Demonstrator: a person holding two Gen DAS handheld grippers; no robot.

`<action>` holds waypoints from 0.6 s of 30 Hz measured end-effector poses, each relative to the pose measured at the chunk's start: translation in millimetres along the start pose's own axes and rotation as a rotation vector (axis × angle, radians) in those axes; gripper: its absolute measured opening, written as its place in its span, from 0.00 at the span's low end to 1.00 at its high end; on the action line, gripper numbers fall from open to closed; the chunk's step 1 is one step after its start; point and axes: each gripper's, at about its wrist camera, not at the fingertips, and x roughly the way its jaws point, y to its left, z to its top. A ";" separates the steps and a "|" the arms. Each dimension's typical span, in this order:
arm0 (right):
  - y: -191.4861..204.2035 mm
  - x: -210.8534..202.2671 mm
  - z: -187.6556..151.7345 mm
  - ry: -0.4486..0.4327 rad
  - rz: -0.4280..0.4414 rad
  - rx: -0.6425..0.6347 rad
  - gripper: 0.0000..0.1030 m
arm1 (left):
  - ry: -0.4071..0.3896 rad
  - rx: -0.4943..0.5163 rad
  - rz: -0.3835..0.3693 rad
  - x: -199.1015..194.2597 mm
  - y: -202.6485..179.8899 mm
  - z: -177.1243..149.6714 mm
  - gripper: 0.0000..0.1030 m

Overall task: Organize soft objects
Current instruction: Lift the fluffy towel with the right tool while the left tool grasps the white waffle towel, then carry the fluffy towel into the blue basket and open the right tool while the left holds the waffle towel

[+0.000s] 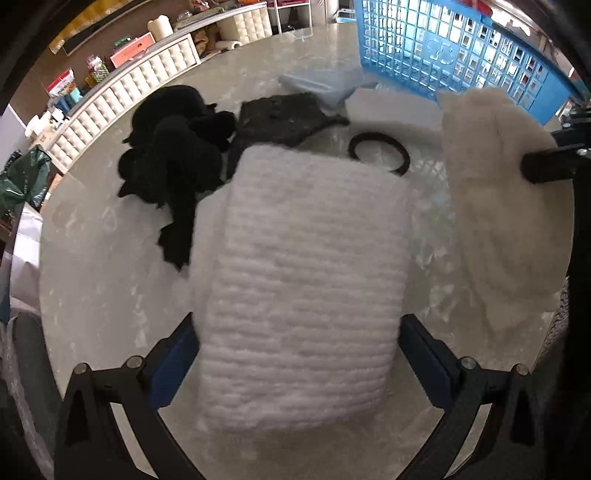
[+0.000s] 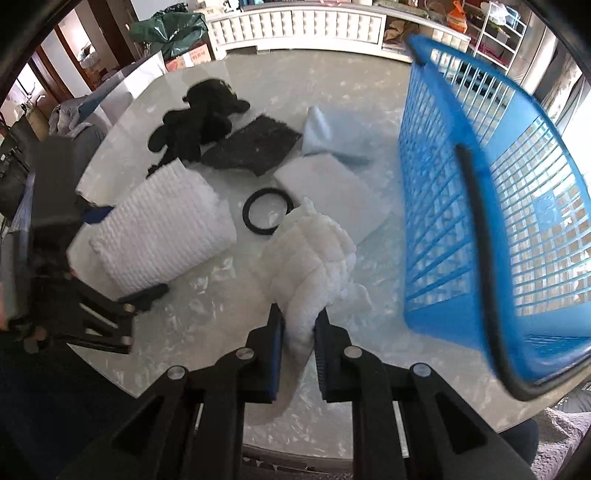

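Observation:
My left gripper (image 1: 295,354) is shut on a thick white knitted bundle (image 1: 303,288), held above the round table; it also shows in the right wrist view (image 2: 166,236). My right gripper (image 2: 299,332) is shut on a fluffy cream cloth (image 2: 314,258), which hangs at the right of the left wrist view (image 1: 498,206). A blue plastic basket (image 2: 480,206) stands at the right, also in the left wrist view (image 1: 461,48). On the table lie a black plush toy (image 2: 199,118), a dark grey cloth (image 2: 255,146), a light blue cloth (image 2: 328,136) and a white cloth (image 2: 332,192).
A black ring (image 2: 267,216) lies on the glossy marble table (image 2: 221,295) between the two held pieces. A white tufted bench (image 2: 295,26) and cluttered shelves stand behind the table. A green bag (image 2: 170,29) sits on the floor at the back left.

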 end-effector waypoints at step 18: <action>7.9 -62.5 11.6 -0.079 0.043 -0.035 0.14 | 0.001 -0.122 -0.054 -22.8 12.4 5.2 0.49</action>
